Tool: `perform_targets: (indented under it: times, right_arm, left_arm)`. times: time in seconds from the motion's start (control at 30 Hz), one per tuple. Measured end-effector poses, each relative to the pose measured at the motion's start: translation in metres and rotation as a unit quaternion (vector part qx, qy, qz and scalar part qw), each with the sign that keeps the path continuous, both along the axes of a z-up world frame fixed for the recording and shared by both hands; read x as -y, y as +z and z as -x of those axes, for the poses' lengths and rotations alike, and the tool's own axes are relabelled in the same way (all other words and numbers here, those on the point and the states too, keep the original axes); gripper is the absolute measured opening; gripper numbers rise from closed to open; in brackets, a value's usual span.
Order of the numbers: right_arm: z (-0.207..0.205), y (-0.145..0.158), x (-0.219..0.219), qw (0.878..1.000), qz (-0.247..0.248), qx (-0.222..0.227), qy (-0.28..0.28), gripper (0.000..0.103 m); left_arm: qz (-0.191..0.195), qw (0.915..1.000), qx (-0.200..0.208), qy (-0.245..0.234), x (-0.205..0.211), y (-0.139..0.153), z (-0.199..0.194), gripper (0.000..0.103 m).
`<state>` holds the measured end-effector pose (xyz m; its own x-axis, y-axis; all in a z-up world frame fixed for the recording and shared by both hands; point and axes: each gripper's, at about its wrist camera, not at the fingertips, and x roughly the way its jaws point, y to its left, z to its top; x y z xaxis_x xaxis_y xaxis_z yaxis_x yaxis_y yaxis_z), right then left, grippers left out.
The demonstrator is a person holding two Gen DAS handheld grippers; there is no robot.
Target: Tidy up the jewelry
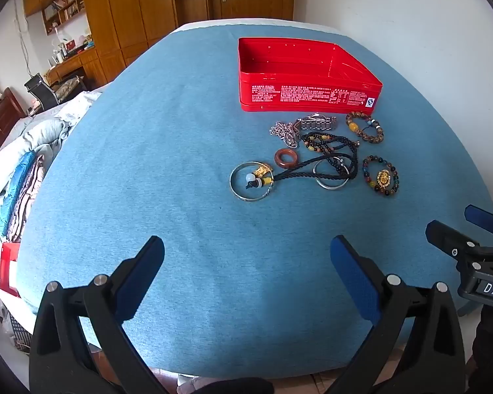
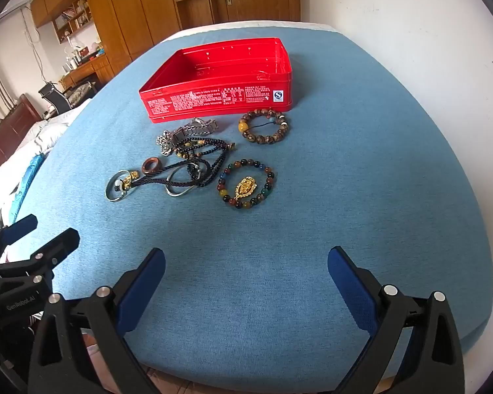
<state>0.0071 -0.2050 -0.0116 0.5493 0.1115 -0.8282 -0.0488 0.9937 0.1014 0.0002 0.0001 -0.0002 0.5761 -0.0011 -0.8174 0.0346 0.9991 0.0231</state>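
An open red tin box [image 1: 309,97] [image 2: 220,98] stands on the blue cloth, empty as far as I see. In front of it lies jewelry: a metal watch [image 1: 317,121] [image 2: 197,128], a brown bead bracelet [image 1: 364,128] [image 2: 264,126], a multicolour bead bracelet with a gold charm [image 1: 380,175] [image 2: 246,184], a brown ring [image 1: 285,159] [image 2: 150,165], a silver bangle [image 1: 252,181] [image 2: 120,185], black cords and beads [image 1: 332,154] [image 2: 197,161]. My left gripper [image 1: 246,251] and right gripper [image 2: 246,261] are open and empty, well short of the jewelry.
The blue-covered table [image 1: 148,164] [image 2: 361,180] has its near edge just below the grippers. Folded bedding [image 1: 26,170] lies to the left. A white wall [image 2: 394,6] is at the right. Wooden cabinets [image 1: 131,6] stand behind.
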Motion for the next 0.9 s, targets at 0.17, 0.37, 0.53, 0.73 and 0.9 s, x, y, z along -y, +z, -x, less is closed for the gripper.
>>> perform_targets:
  times: [0.17, 0.37, 0.53, 0.73, 0.9]
  right_arm:
    - [-0.0002, -0.0002, 0.0002, 1.0, 0.001, 0.0, -0.001, 0.099]
    - [-0.0013, -0.0014, 0.0002, 1.0, 0.0, -0.001, -0.001, 0.099]
    - [-0.0006, -0.0004, 0.0005, 1.0, 0.0, -0.001, -0.001, 0.099]
    - [-0.0004, 0.0001, 0.0003, 1.0, 0.0, -0.001, -0.001, 0.099]
    - [-0.0004, 0.0005, -0.0001, 1.0, 0.0, -0.001, -0.001, 0.099]
  left_arm:
    - [0.0, 1.0, 0.001, 0.001, -0.0003, 0.0, -0.0007, 0.1]
    - [0.0, 1.0, 0.002, 0.003, 0.0, 0.0004, -0.0014, 0.1]
    - [0.0, 1.0, 0.001, 0.001, 0.0001, 0.0002, 0.0001, 0.1]
    - [0.0, 1.0, 0.001, 0.0, 0.0006, 0.0004, 0.0008, 0.1]
    - [0.001, 1.0, 0.001, 0.001, 0.0003, 0.0, 0.0002, 0.1]
